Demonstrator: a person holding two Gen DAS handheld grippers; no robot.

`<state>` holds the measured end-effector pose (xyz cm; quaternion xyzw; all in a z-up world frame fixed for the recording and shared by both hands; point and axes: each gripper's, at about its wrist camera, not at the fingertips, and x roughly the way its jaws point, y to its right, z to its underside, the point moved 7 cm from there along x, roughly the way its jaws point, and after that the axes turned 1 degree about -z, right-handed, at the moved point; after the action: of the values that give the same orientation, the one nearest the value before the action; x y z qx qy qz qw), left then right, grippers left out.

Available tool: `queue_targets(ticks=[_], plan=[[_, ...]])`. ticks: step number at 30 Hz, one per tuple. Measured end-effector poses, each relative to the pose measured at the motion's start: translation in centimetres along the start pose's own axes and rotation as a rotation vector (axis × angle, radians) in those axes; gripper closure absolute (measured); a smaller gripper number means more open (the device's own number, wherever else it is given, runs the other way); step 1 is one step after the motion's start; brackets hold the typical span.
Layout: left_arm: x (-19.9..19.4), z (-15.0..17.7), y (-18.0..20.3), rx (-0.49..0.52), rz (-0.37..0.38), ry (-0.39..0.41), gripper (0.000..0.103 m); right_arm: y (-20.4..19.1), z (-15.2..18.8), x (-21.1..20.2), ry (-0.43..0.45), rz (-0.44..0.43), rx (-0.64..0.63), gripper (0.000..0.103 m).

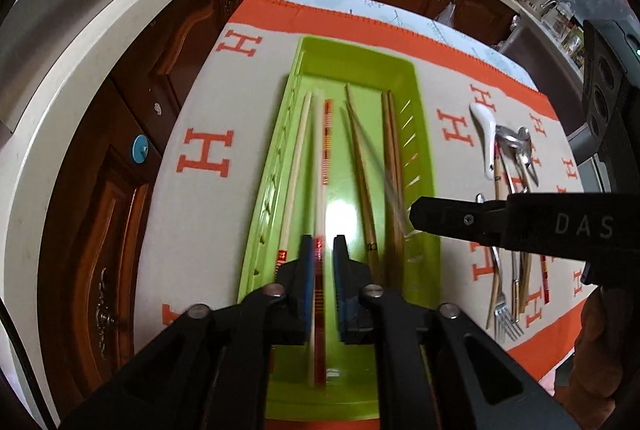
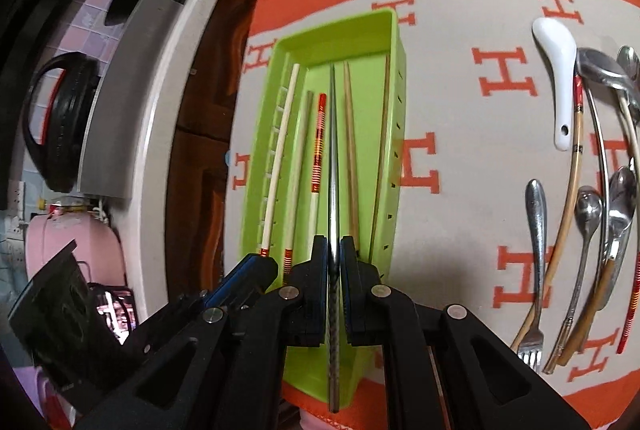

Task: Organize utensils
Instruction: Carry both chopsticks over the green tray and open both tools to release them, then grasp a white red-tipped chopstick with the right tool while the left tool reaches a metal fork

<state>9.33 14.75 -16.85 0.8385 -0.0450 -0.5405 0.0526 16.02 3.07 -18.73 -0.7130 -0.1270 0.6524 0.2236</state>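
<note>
A lime green tray (image 1: 424, 166) (image 2: 394, 42) lies on an orange and beige cloth and holds several chopsticks. My left gripper (image 1: 323, 250) is over the tray's near end, its jaws slightly apart, with a red-banded white chopstick (image 1: 327, 150) running between them. My right gripper (image 2: 333, 250) is shut on a grey metal chopstick (image 2: 333, 158) held lengthwise over the tray; it shows in the left wrist view (image 1: 416, 218) at the tray's right wall. A white ceramic spoon (image 2: 558, 70), metal spoons (image 2: 588, 214), a fork (image 2: 536, 230) and more chopsticks lie on the cloth to the right.
Brown wooden cabinets (image 1: 132, 134) and a pale worktop (image 1: 80, 42) curve around the table's left and far sides. A black pan lid (image 2: 60, 122) and a pink appliance (image 2: 72, 242) stand at the left.
</note>
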Motion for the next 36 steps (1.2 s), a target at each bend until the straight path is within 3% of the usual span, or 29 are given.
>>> queue_targets(ticks=[2,4,7,9,27,36], plan=[[0.1,0.2,-0.1,-0.004,0.001,0.002,0.078,0.0,0.2,0.1,-0.001,-0.001,0.003,0.087],[0.0,0.4,-0.2,-0.006,0.001,0.006,0.078,-0.2,0.4,0.0,0.013,0.004,-0.005,0.081],[-0.4,0.6,-0.1,-0.009,0.010,0.015,0.069,-0.1,0.7,-0.4,0.028,0.017,-0.047,0.080],[-0.8,0.6,0.0,-0.011,0.008,0.025,0.057,-0.1,1.0,-1.1,0.042,0.032,-0.079,0.080],[-3.6,1.5,3.5,0.062,-0.018,0.074,0.042,3.7,3.1,-8.3,0.149,0.144,-0.216,0.080],[-4.6,0.4,6.4,0.104,-0.023,0.096,0.039,8.4,2.9,-12.5,0.222,0.161,-0.190,0.080]])
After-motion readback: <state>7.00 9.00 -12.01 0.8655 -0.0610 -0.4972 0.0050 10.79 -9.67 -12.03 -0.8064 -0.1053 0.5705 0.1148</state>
